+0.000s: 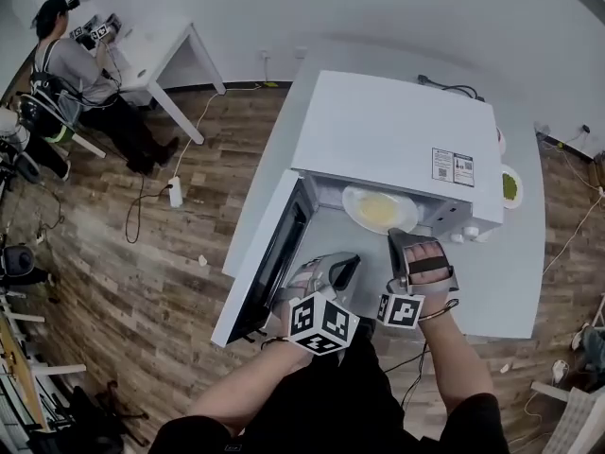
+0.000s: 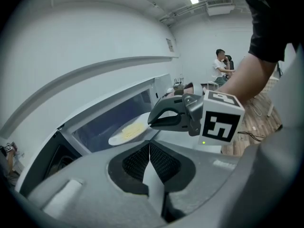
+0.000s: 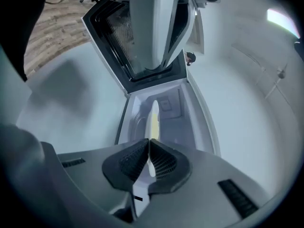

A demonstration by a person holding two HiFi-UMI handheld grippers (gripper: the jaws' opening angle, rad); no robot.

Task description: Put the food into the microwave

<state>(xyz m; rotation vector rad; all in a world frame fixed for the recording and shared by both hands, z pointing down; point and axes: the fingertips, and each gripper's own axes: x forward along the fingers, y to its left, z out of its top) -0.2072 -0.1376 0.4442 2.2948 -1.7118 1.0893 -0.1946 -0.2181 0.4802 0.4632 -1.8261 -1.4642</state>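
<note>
A white microwave (image 1: 397,130) stands on a white table (image 1: 510,282), its door (image 1: 269,253) swung open to the left. A white plate of yellow food (image 1: 378,209) sits at the mouth of the cavity. My right gripper (image 1: 397,237) is shut on the plate's near rim. In the right gripper view the plate (image 3: 154,120) shows edge-on, running from the right gripper (image 3: 149,141) into the cavity. My left gripper (image 1: 348,263) hovers left of it, in front of the opening, shut and empty. The left gripper view shows the left gripper (image 2: 149,144), the plate (image 2: 128,132) and the right gripper (image 2: 151,122) at its rim.
A small dish with green food (image 1: 510,187) lies on the table to the right of the microwave. A person (image 1: 76,64) sits at a white desk at the far left. A power strip (image 1: 175,192) and cables lie on the wooden floor.
</note>
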